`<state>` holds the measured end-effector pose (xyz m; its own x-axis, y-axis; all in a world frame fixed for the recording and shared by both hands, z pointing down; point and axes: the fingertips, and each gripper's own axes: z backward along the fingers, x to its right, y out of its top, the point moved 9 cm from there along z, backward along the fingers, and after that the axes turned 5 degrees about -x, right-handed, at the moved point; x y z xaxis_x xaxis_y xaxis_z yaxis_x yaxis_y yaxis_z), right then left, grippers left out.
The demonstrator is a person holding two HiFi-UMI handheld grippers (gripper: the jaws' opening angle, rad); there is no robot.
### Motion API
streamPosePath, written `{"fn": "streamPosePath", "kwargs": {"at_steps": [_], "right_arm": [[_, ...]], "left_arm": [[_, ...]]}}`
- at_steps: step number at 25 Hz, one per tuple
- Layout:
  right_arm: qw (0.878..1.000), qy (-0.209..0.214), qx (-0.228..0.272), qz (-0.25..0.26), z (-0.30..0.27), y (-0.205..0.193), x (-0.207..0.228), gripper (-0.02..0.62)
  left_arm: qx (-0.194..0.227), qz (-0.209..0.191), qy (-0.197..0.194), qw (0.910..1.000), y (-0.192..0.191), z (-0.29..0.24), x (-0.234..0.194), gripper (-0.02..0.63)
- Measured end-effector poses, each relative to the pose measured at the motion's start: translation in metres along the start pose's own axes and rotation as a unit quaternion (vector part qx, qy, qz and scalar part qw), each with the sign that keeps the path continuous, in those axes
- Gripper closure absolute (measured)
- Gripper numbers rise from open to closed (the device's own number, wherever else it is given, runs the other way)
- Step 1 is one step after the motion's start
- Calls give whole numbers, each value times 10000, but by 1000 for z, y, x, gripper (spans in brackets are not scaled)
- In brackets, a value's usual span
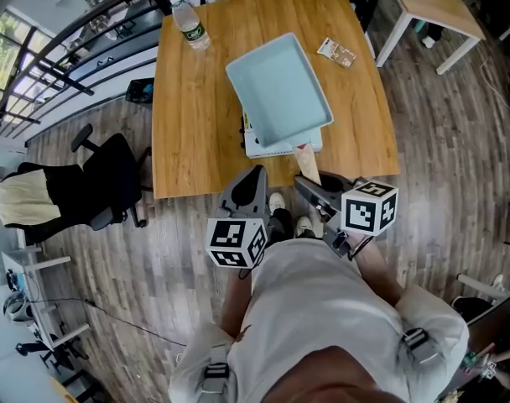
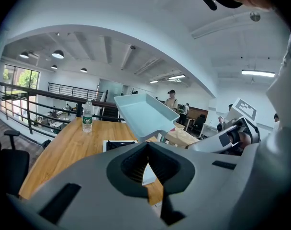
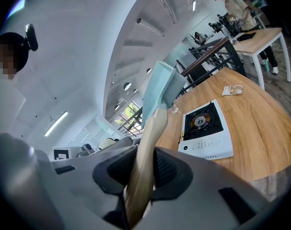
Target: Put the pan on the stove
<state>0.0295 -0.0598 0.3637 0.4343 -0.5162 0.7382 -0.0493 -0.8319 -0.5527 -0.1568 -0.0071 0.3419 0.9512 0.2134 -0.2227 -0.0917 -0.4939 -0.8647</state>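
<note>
A light blue square pan [image 1: 280, 91] with a pale wooden handle [image 1: 308, 164] hangs over the white single-burner stove [image 1: 272, 149] on the wooden table [image 1: 196, 124]. My right gripper [image 1: 311, 188] is shut on the handle [image 3: 145, 162]; in the right gripper view the pan [image 3: 160, 87] stands edge-on, up and left of the stove [image 3: 206, 131]. My left gripper [image 1: 253, 180] is at the table's near edge, shut and empty. In the left gripper view [image 2: 148, 163] the pan [image 2: 145, 114] floats above the stove [image 2: 119, 144].
A water bottle [image 1: 189, 25] stands at the table's far left corner and a small packet [image 1: 336, 52] lies at its far right. A black office chair [image 1: 96, 183] is left of the table. Another table [image 1: 431, 2] stands at the far right.
</note>
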Motion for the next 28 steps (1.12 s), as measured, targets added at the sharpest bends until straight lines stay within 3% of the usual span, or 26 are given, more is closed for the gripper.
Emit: {"fn": "streamPosePath", "kwargs": {"at_steps": [28], "right_arm": [[9957, -756, 22, -536, -86, 26, 43, 499]], "left_arm": [[-706, -194, -690, 9949, 10, -85, -81, 588]]}}
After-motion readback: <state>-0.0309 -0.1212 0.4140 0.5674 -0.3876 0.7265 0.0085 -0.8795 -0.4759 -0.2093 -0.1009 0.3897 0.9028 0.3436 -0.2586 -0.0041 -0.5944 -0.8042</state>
